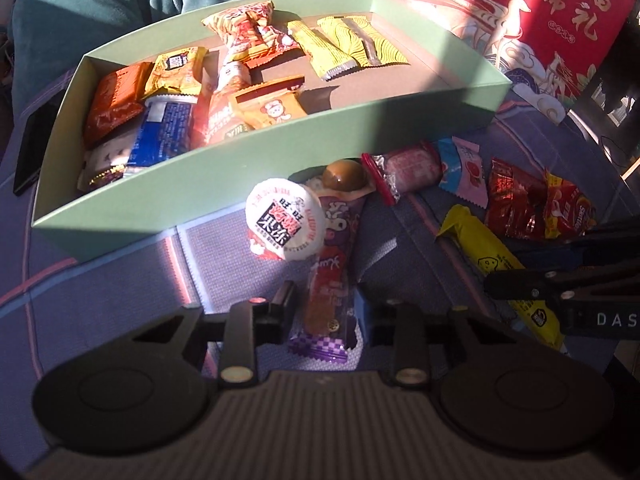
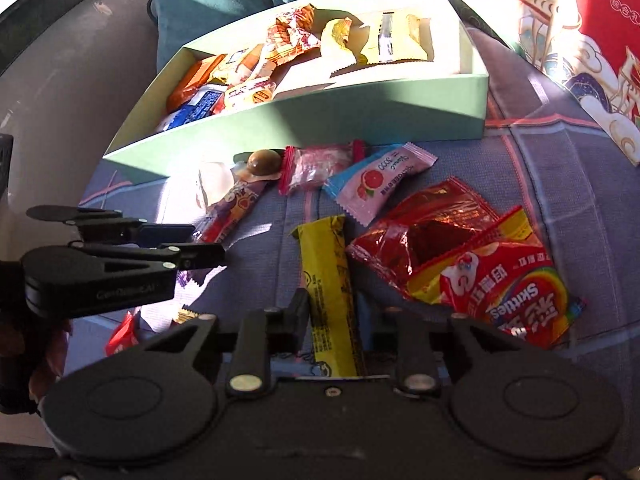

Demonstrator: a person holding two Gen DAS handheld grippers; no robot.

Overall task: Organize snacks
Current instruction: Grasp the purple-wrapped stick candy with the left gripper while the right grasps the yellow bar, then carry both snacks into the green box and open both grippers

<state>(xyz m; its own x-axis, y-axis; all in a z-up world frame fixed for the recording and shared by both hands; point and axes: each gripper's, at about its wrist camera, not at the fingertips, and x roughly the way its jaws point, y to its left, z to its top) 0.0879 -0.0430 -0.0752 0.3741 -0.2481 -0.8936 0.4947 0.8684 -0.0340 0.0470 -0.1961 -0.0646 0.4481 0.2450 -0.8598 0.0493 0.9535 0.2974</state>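
While the crinkly snacks lie loose before the green card box, your left fingers clamp a glossy purple stick, your right fingers a slim yellow bar.

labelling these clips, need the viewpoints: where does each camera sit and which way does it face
Left wrist: on the left tongs, looking steeply down along them at a purple snack stick they straddle; the right tongs intrude.
Right wrist: on the right tongs, looking down at a yellow bar; the left tongs intrude.
Shared: green box, jelly cup, Skittles bag, checked cloth.
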